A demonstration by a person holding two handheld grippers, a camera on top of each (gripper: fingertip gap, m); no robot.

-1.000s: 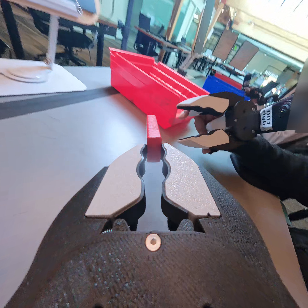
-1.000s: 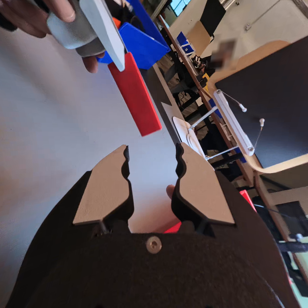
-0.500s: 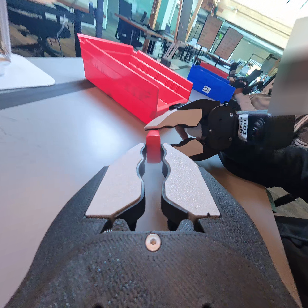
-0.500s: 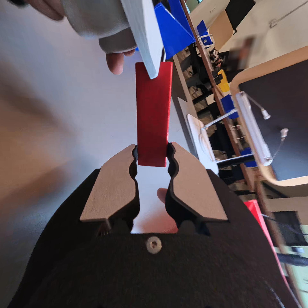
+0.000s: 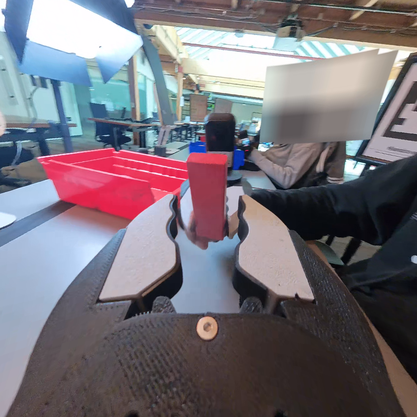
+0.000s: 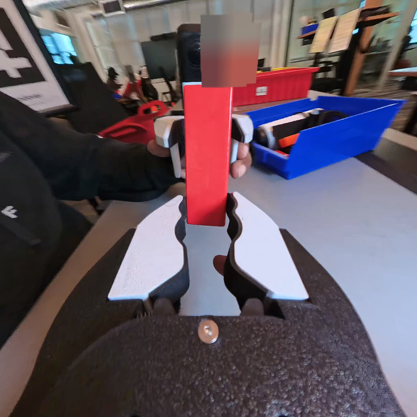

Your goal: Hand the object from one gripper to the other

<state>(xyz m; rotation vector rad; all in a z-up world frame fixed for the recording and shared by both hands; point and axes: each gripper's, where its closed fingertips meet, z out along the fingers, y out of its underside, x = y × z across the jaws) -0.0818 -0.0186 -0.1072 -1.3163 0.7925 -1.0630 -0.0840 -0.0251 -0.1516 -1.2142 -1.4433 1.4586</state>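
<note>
A long red block is clamped at its near end between the tips of my right gripper, which is shut on it above the grey table. My left gripper is open, its jaws standing clear on either side of the block. In the right wrist view the left gripper shows beyond, its fingers spread beside the block's middle. The right gripper's fingers show behind the block in the left wrist view.
A red bin lies on the table to the left. A blue bin with items stands at the right, another red bin behind it. A black camera on a stand and a seated person are beyond. Some 4 centimeters of space lies between my two pairs of fingers.
My right gripper moved onto the block's free end and shut on it. My left gripper then opened and let go. Both views have swung up to level.
</note>
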